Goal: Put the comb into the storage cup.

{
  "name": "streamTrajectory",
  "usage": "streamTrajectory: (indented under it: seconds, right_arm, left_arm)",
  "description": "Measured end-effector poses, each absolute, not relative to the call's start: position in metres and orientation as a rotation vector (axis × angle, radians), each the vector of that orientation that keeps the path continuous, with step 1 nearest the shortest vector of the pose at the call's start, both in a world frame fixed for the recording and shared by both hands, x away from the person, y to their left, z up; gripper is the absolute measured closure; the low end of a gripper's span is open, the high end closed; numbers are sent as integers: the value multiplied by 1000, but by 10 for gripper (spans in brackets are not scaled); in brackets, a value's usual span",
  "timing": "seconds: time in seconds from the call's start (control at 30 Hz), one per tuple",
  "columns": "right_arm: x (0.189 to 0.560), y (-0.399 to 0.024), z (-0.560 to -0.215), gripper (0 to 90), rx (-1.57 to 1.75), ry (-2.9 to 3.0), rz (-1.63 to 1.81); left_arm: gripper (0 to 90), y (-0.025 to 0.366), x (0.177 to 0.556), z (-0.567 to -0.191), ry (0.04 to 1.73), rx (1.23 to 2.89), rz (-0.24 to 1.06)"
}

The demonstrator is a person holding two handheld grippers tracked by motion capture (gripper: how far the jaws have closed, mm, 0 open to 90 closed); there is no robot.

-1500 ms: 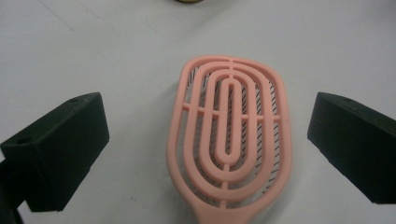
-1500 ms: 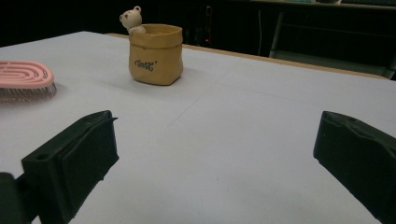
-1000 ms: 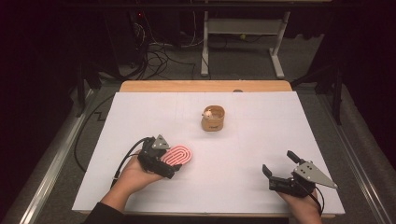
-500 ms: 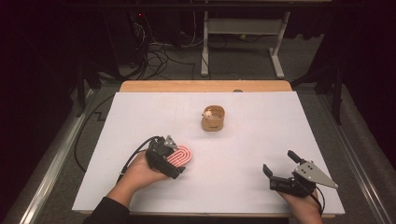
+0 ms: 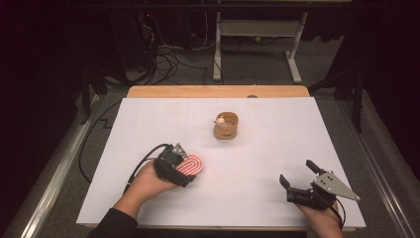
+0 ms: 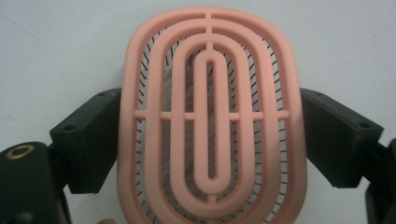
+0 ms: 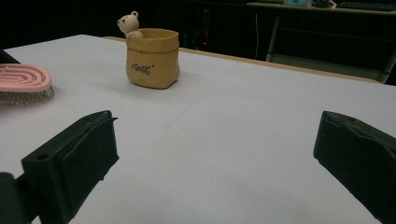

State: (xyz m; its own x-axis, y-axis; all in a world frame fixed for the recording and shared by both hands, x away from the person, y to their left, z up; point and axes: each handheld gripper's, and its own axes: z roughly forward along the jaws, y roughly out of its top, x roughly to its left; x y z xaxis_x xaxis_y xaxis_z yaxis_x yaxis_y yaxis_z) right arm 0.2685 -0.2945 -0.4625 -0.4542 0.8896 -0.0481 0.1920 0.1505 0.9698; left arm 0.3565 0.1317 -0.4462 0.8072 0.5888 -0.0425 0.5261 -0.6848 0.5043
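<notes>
Two claws on my desk [image 5: 148, 124]: my left claw [image 6: 210, 135], just closing, grips the pink brush [image 6: 210, 116], its handle cut off; my right claw [image 5: 297, 179] gapes, holding nothing.

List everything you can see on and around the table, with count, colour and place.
hairbrush: one, pink, bristles down, front left of the table, between the left jaws
bear pot: one, tan with a small white bear at its rim, middle of the table
table: one, white top with a wooden far edge
cables: several, dark, on the floor behind the table
left hand-held gripper: one, black, jaws have just been closing around the hairbrush
right hand-held gripper: one, black, open, front right
</notes>
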Motion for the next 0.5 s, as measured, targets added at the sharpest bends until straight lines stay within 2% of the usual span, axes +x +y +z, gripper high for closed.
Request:
streamTrajectory:
  seconds: [0.17,0.5]
  right_arm:
    - [268,-295,-462,4,1042,1765,1346]
    - [268,-295,-462,4,1036,1764,1346]
  left_arm:
    - [172,132,356,-446,823,2491,167]
    - [167,135,355,-444,824,2484,186]
